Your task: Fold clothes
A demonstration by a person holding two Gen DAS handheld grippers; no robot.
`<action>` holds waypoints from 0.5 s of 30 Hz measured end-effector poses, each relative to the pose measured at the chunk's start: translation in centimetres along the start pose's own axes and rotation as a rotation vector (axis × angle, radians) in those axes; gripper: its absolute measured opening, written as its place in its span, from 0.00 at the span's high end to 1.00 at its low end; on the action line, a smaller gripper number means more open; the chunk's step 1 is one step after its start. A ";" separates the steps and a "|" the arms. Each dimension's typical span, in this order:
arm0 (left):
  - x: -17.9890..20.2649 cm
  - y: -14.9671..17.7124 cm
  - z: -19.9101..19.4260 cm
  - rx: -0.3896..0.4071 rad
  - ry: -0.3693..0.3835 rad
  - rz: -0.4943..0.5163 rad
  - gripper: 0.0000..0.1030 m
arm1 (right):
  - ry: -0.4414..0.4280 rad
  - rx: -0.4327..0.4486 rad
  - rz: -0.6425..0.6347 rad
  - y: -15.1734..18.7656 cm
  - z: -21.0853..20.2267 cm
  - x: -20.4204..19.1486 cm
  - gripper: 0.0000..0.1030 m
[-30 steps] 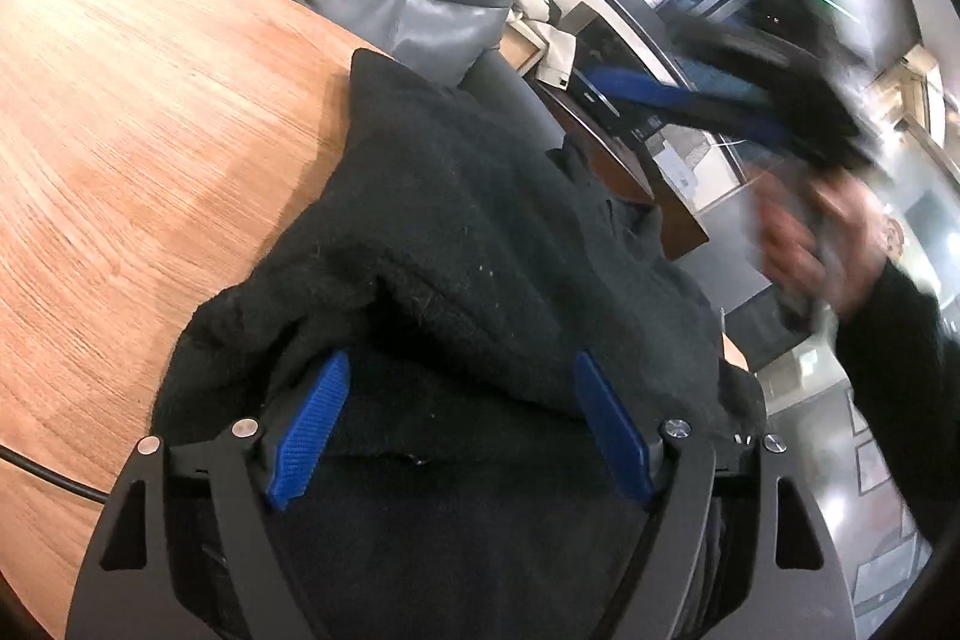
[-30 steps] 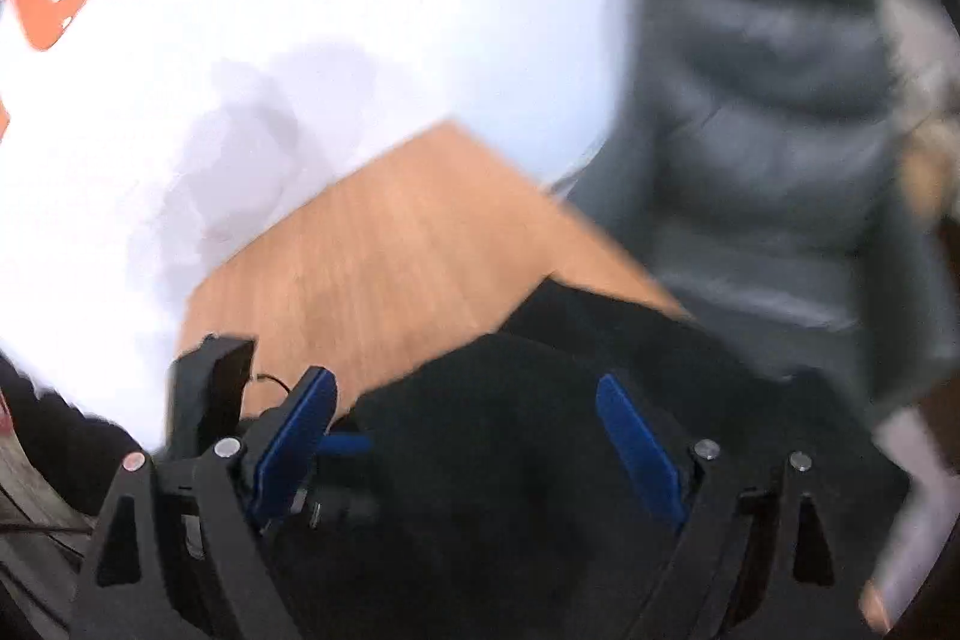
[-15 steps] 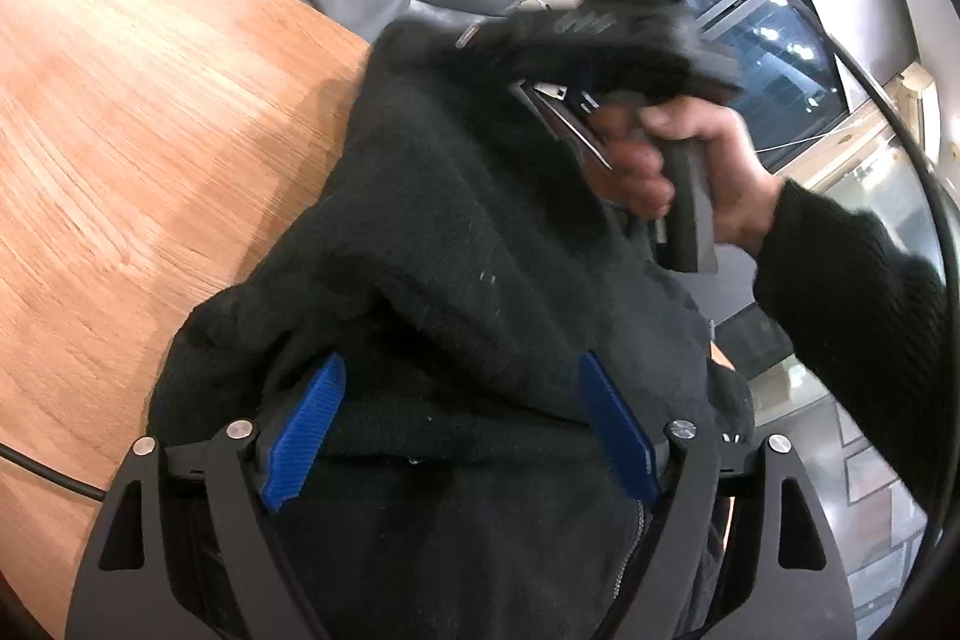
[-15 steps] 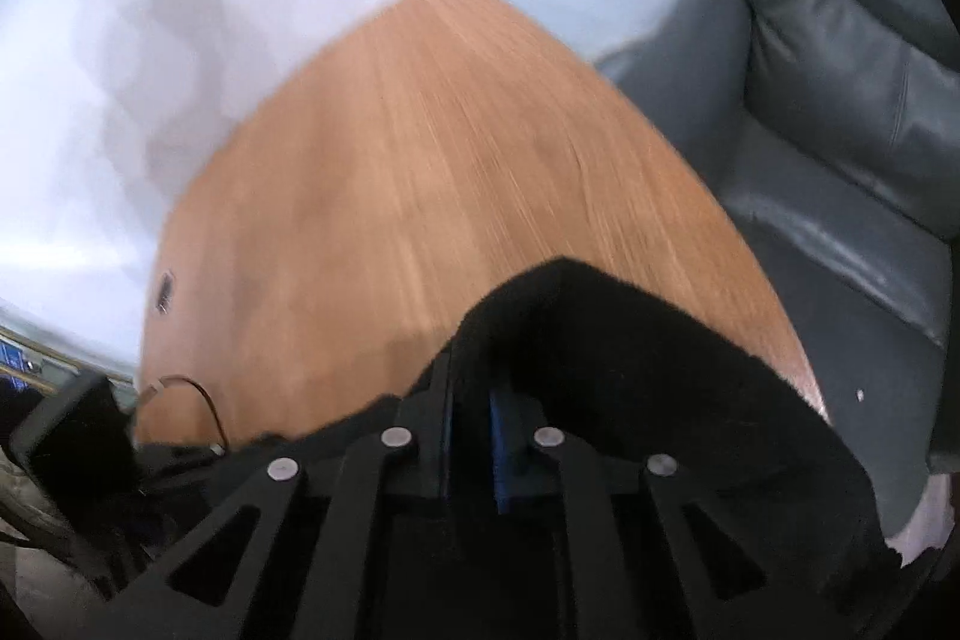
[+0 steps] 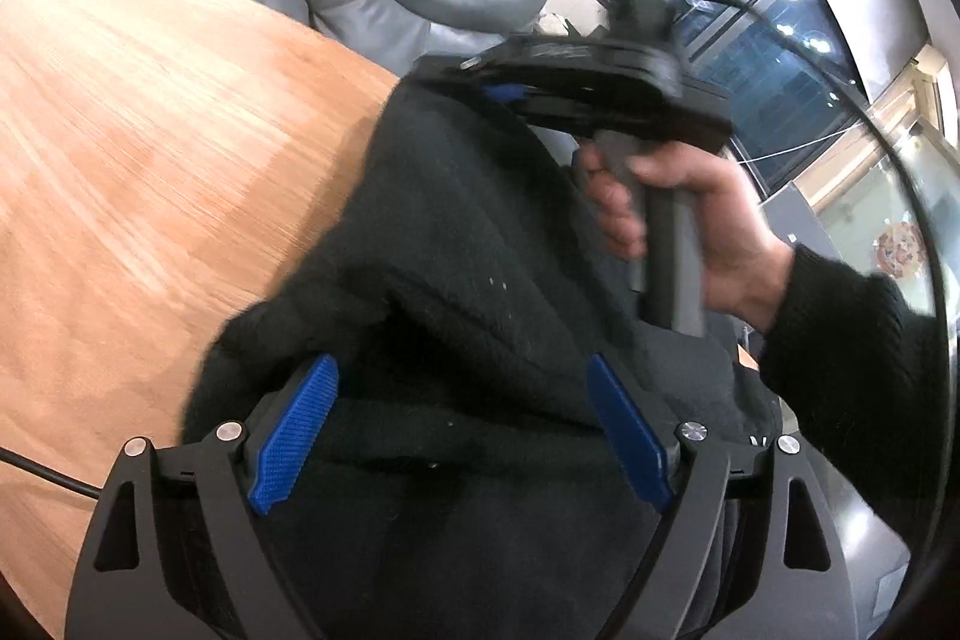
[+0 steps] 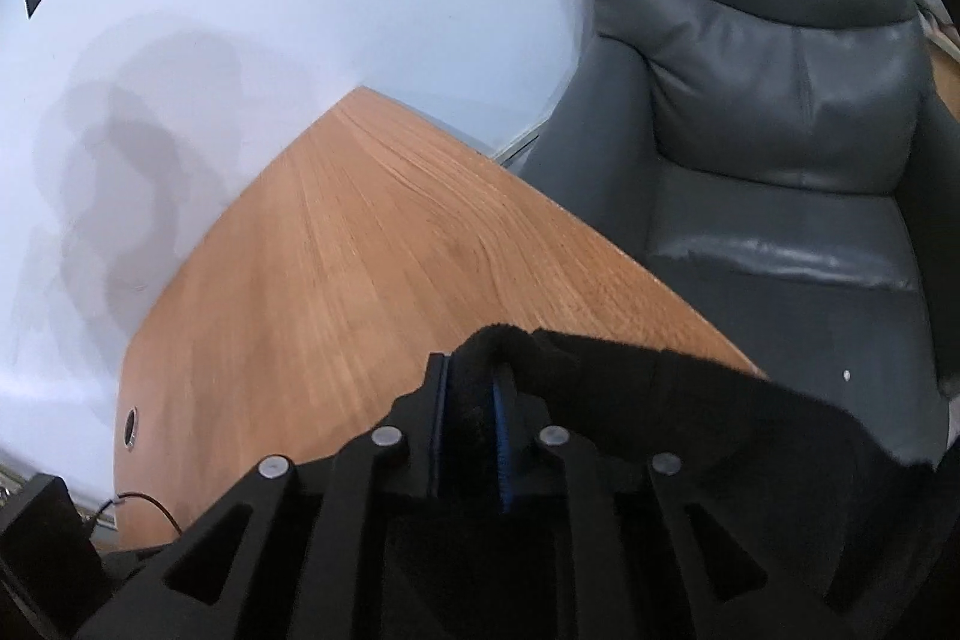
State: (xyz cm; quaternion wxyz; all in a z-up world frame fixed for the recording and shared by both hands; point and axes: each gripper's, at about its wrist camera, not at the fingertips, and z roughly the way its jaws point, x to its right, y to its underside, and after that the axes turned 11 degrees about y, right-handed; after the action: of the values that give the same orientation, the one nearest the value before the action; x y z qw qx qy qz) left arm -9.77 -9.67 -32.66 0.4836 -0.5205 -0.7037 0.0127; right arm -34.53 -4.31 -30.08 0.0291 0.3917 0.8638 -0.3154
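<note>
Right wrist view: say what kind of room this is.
Probably an office or meeting room: a long wooden table against a plain white wall, with a grey padded leather chair drawn up beside it.

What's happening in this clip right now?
A person is folding a black fleece garment on a wooden table. The right gripper is shut on the garment's edge, lifted above the table. The left gripper is open, fingers either side of bunched fabric. A grey leather armchair stands beyond the table.
</note>
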 end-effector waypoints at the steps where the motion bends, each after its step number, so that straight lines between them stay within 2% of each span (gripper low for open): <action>1: 0.4 -0.2 -1.3 0.015 0.005 0.009 0.16 | 0.001 0.036 0.009 0.0 -1.5 0.0 0.61; 2: 1.0 -0.4 -2.6 0.039 0.012 0.031 0.16 | 0.001 0.078 0.016 0.1 -3.2 -0.1 0.53; 3: 1.7 -0.7 -3.9 0.064 0.018 0.054 0.14 | 0.001 0.135 0.016 0.5 -5.6 -0.5 0.37; 4: 2.3 -0.9 -5.3 0.088 0.025 0.078 0.10 | -0.004 0.198 0.010 1.2 -8.4 -1.0 0.28; 6: 3.7 -1.6 -7.8 0.145 0.016 0.136 0.02 | -0.021 0.289 -0.016 2.9 -13.3 -1.9 0.25; 9: 5.5 -3.0 -10.1 0.197 0.001 0.200 0.00 | -0.002 0.381 -0.051 7.0 -21.0 -2.8 0.23; 11: 6.3 -4.2 -10.7 0.215 -0.014 0.222 0.00 | 0.038 0.386 -0.038 10.3 -25.1 -2.0 0.23; 15: 6.4 -6.5 -8.4 0.199 0.019 0.165 0.00 | 0.246 0.315 0.029 18.3 -32.3 0.2 0.23</action>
State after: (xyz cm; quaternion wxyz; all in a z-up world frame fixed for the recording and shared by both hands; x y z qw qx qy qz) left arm -8.55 -11.97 -20.49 0.5367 -0.5262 -0.6490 0.1174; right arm -15.55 23.18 -13.92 -0.1339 0.4394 0.7951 -0.3961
